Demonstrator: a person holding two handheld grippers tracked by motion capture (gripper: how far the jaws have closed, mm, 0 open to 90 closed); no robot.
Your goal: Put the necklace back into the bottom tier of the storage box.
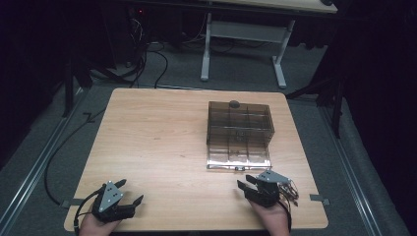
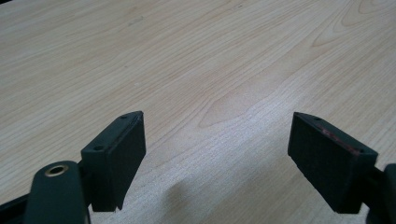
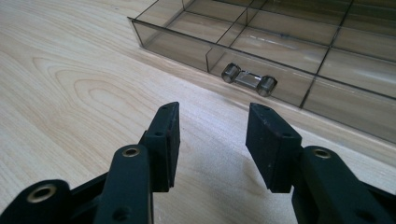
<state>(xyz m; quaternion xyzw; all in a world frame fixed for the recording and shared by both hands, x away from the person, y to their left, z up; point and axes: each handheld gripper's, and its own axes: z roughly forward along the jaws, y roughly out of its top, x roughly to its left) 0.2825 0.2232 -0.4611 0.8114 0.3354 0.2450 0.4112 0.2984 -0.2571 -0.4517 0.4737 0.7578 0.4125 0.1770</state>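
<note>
Drawers of organizer (image 1: 239,128) look empty, bottom drawer (image 3: 299,51) pulled out; both tongs apart.

My left gripper (image 1: 132,191) sits near left, jaws wide apart; my right gripper (image 1: 246,181) near right, jaws parted.

Pale wood-grain table (image 1: 162,142), smoky translucent grey-brown drawer box (image 1: 239,130), matte black tools (image 1: 129,192) (image 1: 248,181).
</note>
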